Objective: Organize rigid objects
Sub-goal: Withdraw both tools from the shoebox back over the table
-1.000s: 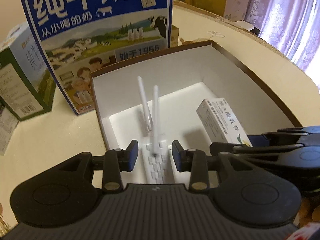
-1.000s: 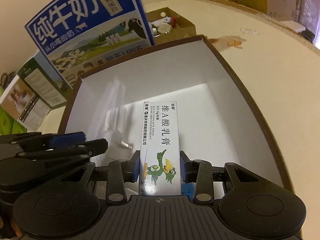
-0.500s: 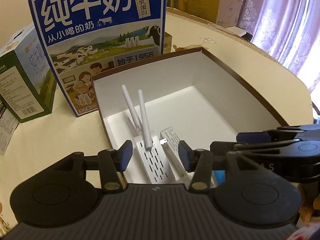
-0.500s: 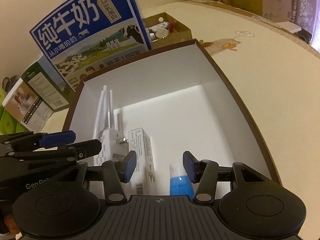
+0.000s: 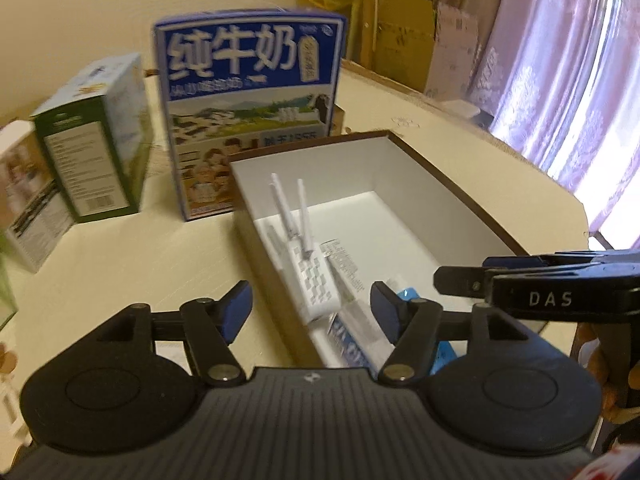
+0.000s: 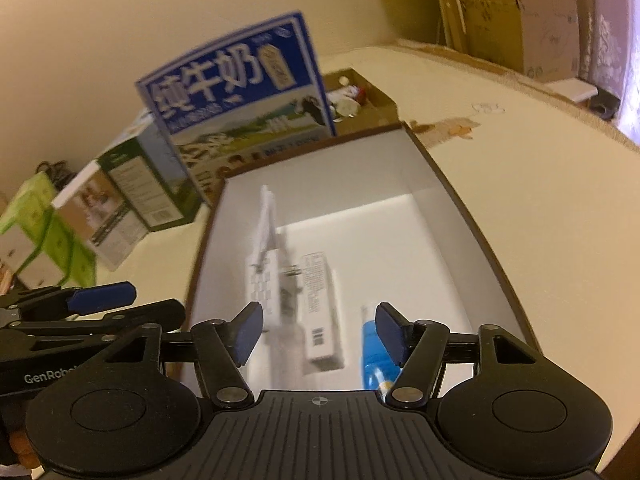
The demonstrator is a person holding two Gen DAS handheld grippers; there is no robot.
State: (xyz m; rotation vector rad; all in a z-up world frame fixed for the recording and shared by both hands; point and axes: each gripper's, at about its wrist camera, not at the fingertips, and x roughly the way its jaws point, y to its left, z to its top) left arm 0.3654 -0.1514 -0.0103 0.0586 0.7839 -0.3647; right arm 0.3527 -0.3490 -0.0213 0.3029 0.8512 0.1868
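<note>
A brown-rimmed white box [image 5: 460, 196] [image 6: 472, 216] sits on the table. Inside it lie a white antenna device [image 5: 314, 280] [image 6: 262, 280], a small white carton [image 5: 346, 270] [image 6: 320, 300] beside it, and a blue-and-white tube [image 5: 408, 294] [image 6: 376, 344]. My left gripper [image 5: 310, 310] is open and empty, raised above the box's near left corner. My right gripper [image 6: 318, 330] is open and empty, raised above the box's near end. Each gripper shows at the edge of the other's view.
A tall blue milk carton box [image 5: 248, 108] [image 6: 240, 104] stands behind the white box. Green and white boxes [image 5: 92, 136] [image 6: 132, 188] stand to its left. A small open cardboard box [image 6: 360, 104] with small items sits behind. Cardboard boxes [image 5: 404, 28] and curtains [image 5: 580, 80] are at the back right.
Both grippers have opened and let go: the antenna device and the small carton now lie in the box. Both grippers have pulled back and up, away from the box.
</note>
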